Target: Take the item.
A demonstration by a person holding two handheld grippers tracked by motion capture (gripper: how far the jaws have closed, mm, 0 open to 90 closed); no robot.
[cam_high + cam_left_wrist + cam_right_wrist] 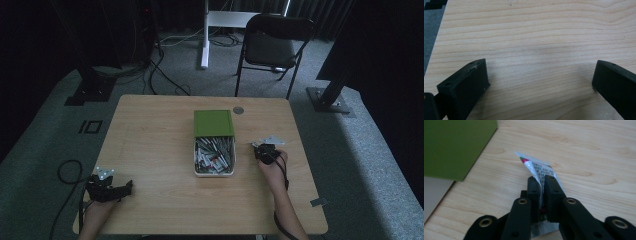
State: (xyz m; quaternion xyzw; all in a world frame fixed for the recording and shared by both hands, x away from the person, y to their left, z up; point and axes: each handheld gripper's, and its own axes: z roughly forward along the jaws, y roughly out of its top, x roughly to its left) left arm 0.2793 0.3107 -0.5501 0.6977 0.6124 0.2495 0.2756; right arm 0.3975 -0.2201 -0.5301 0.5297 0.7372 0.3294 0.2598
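A white box [196,165] in the middle of the table holds several small sachets [214,156]. Its green lid [213,123] lies flat just behind it. My right gripper [256,147] sits to the right of the box, low over the table. In the right gripper view this gripper [541,181] is shut on a white sachet [536,167] with printed text and red and green marks, which sticks out past the jaws. The green lid [454,147] is at that view's upper left. My left gripper [126,188] rests near the table's front left corner; its jaws [540,75] stand wide open over bare wood.
The wooden table [150,135] has a small round grommet [238,110] at its back edge. A black folding chair [272,47] and a white stand [205,35] are on the carpet beyond. Cables [67,172] trail off the left side.
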